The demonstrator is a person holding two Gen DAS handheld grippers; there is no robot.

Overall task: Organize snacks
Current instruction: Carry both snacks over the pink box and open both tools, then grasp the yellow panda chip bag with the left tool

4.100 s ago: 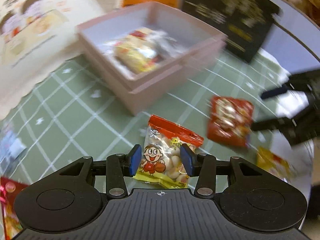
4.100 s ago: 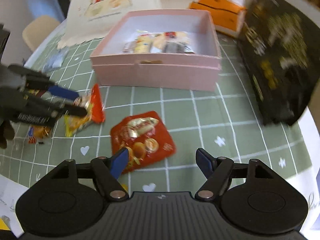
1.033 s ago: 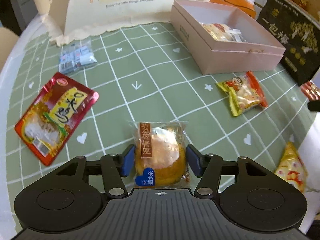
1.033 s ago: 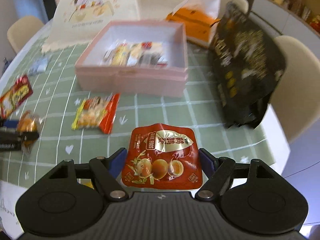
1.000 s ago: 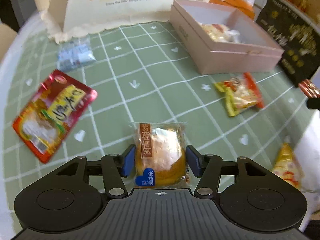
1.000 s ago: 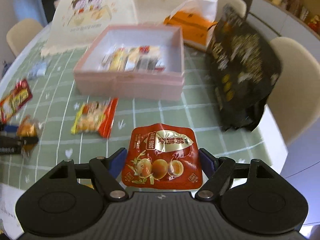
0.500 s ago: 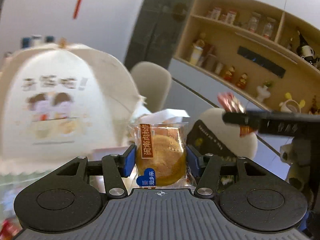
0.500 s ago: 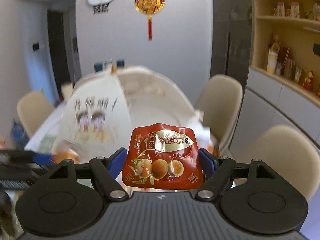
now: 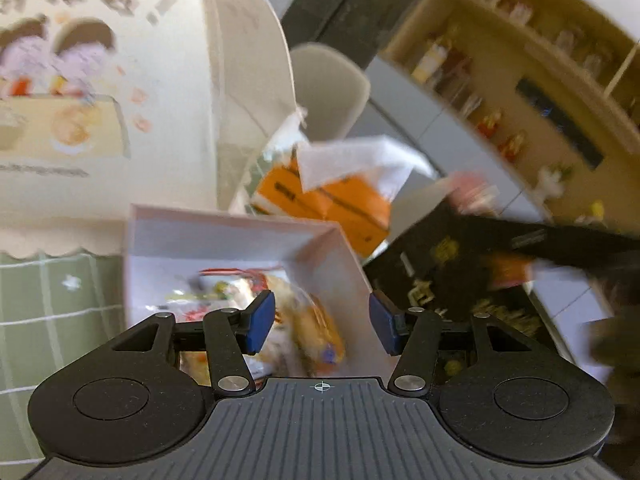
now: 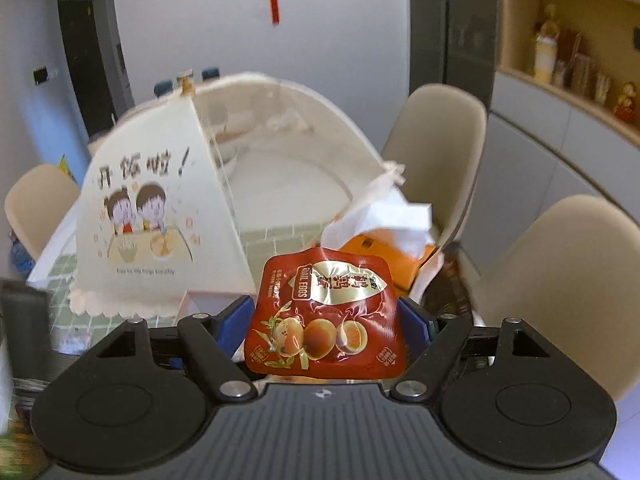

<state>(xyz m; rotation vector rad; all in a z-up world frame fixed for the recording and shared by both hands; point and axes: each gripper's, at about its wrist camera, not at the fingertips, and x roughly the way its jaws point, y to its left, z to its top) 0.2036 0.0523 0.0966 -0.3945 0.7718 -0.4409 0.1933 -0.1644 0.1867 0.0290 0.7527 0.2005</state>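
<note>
My left gripper (image 9: 322, 322) is open above the pink box (image 9: 168, 236). The orange cake packet (image 9: 316, 332) lies blurred in the box below the fingers, among several other snack packets (image 9: 224, 292). My right gripper (image 10: 326, 322) is shut on a red quail-egg pouch (image 10: 324, 312) and holds it up in the air, facing the room. The right gripper also shows as a dark blurred shape at the right of the left wrist view (image 9: 560, 248). A corner of the pink box (image 10: 208, 300) shows below the pouch.
A cream mesh food cover (image 10: 168, 208) stands behind the box on the green checked tablecloth (image 9: 52, 300). An orange tissue box (image 9: 320, 204) and a black snack bag (image 9: 460, 280) sit to the right. Beige chairs (image 10: 560, 280) surround the table.
My left gripper has tipped down over the pink box and opened, and the cake packet has dropped out into the box. The right gripper still holds the red pouch up.
</note>
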